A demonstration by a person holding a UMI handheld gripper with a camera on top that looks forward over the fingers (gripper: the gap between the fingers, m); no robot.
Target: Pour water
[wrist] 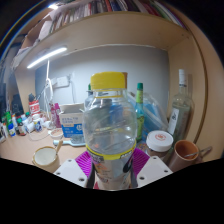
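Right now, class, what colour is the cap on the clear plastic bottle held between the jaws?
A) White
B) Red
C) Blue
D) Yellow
D: the clear plastic bottle, gripped by the gripper with a purple pad pressing on each side, carries a yellow cap on top.

I count one clear bottle (110, 135) with a yellow cap between my two gripper (111, 168) fingers, both purple pads pressing its sides. On the desk I see one brown cup (185, 153), one white lid (160, 141), one small bowl (45, 156), one blue-and-white carton (72, 123), one green bottle (140, 104) and one tall glass bottle (179, 108). One strip light (47, 57) glows under one bookshelf (100, 30)
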